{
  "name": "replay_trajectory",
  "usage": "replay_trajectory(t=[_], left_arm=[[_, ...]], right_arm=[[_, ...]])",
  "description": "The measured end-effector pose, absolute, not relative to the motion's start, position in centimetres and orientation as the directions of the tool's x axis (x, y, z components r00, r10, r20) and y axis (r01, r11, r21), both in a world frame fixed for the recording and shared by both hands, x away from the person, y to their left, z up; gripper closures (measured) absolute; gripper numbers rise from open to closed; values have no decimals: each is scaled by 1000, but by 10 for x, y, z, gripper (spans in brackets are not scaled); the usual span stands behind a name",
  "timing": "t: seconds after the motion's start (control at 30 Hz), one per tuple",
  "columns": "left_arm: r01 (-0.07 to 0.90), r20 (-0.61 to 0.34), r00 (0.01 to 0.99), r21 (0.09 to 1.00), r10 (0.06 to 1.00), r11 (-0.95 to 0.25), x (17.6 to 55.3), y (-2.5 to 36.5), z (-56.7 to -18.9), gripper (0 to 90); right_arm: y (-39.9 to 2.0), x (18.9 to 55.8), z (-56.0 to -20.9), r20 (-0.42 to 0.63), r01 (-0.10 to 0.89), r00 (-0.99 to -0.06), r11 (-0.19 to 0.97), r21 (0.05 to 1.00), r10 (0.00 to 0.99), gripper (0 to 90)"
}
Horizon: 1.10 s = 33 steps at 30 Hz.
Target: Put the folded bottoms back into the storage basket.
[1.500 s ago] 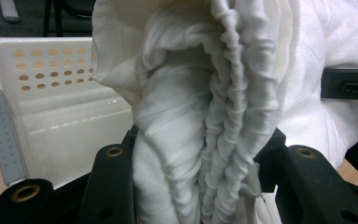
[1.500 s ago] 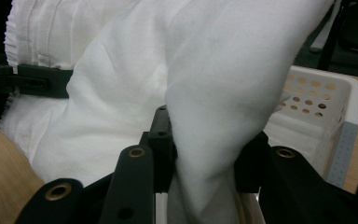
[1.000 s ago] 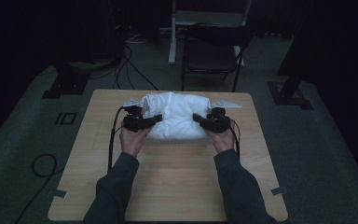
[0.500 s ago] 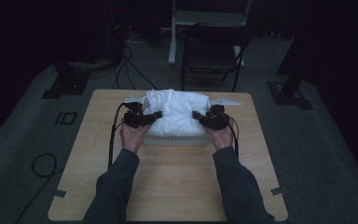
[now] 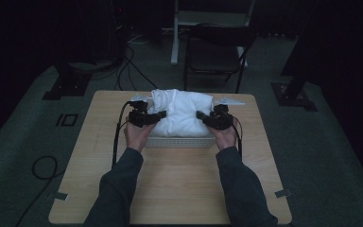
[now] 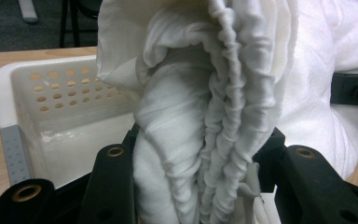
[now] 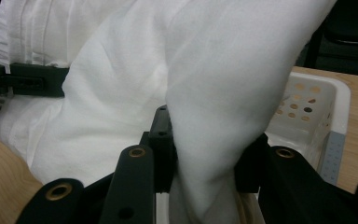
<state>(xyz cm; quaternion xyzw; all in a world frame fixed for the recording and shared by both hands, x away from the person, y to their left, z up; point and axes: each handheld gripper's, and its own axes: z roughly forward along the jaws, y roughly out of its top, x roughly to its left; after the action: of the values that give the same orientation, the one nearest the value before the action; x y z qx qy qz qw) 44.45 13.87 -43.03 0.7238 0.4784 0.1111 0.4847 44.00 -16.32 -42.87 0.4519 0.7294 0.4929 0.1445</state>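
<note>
Your white cloth (image 6: 214,116) is soft, matt fabric, finely ribbed and gathered along one edge, smoother elsewhere. The basket (image 6: 51,98) under it is white plastic, slightly glossy, with perforated walls and a grey textured corner strip. Each hand-held gripper has matt black plastic with brass-coloured eyelets. The desk (image 5: 179,179) is pale wood-grain, satin finish.

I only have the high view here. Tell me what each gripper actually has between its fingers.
Observer: The left gripper is clamped on a bunched, pleated fold of the white cloth.
Operator: Report the right one.
Observer: The right gripper pinches a smooth fold of the same cloth.
Operator: Describe the basket under it.
Observer: The white basket has rows of round holes in its wall and a grey strip at its corner; its floor beside the left gripper's fold is bare.
</note>
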Motion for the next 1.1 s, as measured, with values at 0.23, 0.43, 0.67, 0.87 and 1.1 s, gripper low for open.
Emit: replay_trajectory(t=[0.23,0.43,0.67,0.87,1.1], left_arm=[[594,-311,504,802,806,-62,453,140,-436,552],[612,-317,483,789,816,-56,461,140,-444,552],[639,-309,450,767,838,-60,468,138,-456,552],[649,-293,438,758,850,-73,472,135,-462,553],[666,-276,422,741,864,-89,474,132,-467,553]], right_arm=[[-160,447,-429,232,526,-542,111,843,808,671],[-156,455,-435,226,540,-533,122,833,815,670],[-152,466,-448,239,584,-515,133,801,823,670],[-150,471,-455,232,602,-503,146,785,832,669],[-146,475,-462,216,621,-494,168,765,842,667]])
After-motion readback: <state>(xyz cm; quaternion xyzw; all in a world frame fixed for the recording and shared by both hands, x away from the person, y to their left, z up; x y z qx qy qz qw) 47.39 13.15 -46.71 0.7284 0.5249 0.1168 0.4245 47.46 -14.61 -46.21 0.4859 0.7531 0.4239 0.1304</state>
